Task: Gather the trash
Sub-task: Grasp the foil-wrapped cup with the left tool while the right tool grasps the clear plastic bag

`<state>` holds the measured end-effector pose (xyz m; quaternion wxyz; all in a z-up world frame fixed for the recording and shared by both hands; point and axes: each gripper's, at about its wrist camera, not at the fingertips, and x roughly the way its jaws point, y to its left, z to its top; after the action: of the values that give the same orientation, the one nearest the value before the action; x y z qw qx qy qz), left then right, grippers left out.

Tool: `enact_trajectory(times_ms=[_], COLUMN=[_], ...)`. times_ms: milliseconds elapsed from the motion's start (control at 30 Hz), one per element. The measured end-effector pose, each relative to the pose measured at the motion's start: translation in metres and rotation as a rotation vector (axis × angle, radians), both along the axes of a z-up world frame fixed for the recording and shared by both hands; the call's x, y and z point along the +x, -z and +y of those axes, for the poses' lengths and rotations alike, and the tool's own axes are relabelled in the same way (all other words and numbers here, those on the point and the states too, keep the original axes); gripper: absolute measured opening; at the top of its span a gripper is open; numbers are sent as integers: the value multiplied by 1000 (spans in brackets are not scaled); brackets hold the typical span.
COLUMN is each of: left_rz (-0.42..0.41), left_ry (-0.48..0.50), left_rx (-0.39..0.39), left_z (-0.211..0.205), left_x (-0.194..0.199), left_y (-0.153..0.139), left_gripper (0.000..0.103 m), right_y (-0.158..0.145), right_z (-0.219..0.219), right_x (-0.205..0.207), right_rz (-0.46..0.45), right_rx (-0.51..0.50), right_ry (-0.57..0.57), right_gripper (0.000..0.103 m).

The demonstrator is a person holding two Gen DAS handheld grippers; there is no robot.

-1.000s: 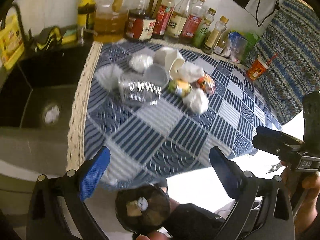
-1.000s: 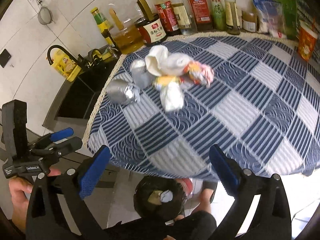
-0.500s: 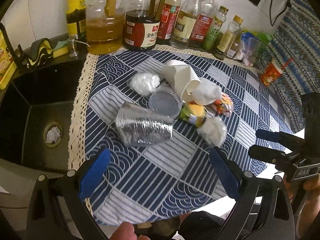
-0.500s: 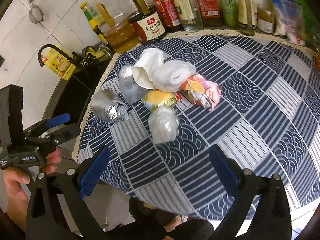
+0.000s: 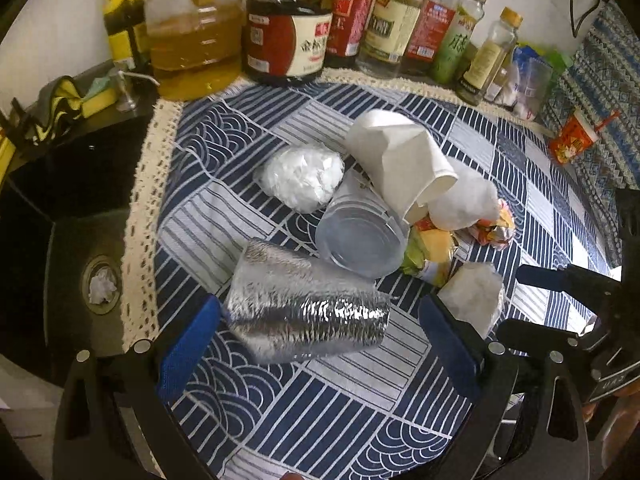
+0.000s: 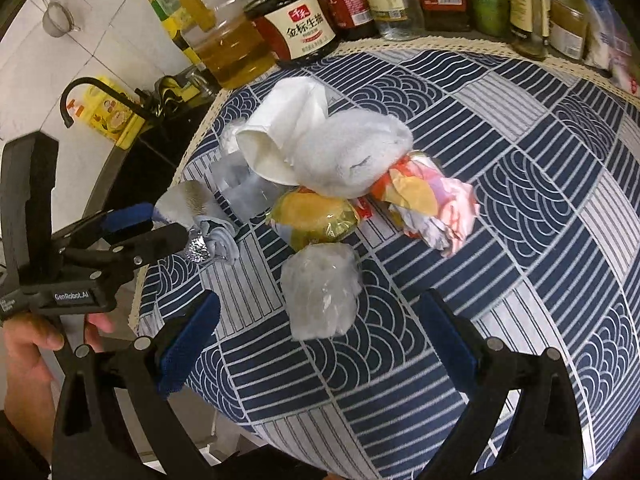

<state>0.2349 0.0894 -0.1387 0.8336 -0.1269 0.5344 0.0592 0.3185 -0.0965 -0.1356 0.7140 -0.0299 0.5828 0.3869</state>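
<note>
Between our left claw (image 5: 318,334), its jaws spread and empty, lies the foil cup (image 5: 306,312) on the bench (image 5: 328,412); our right claw (image 6: 316,336), equally spread, frames a plastic-wrapped wad (image 6: 320,290). We judge both approaches complete; closing squarely comes next.

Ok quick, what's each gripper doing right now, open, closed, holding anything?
Left gripper: open, empty, jaws on either side of the foil-wrapped roll.
Right gripper: open, empty, lined up on the clear plastic wad.

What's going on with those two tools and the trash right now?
Left tool open, straddling silver foil cup. Right tool open, lined up on clear plastic wad. Nothing grabbed yet. Rest of trash pile crowds close behind.
</note>
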Motion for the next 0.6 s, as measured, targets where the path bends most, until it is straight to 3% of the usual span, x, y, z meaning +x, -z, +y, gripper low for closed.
enact_trajectory(times_ms=[100, 267, 333, 433, 533, 600], left_rz=[39, 89, 91, 103, 100, 95], left_ry=[20, 13, 20, 25, 31, 37], left_rx=[31, 18, 26, 38, 39, 39], left_z=[0, 6, 6, 7, 8, 7], left_x=[7, 14, 15, 17, 17, 17], left_y=[8, 20, 21, 25, 25, 23], left_gripper=[96, 95, 94, 81, 78, 77], right_y=[4, 7, 9, 14, 17, 16], right_z=[3, 6, 8, 10, 11, 11], right_x=[1, 1, 2, 2, 0, -1], right_rz=[3, 1, -11, -9, -12, -28], right_rx=[2, -3, -16, -42, -55, -63], right_ry=[0, -5, -7, -10, -15, -17], right_gripper=[98, 90, 78, 64, 48, 46])
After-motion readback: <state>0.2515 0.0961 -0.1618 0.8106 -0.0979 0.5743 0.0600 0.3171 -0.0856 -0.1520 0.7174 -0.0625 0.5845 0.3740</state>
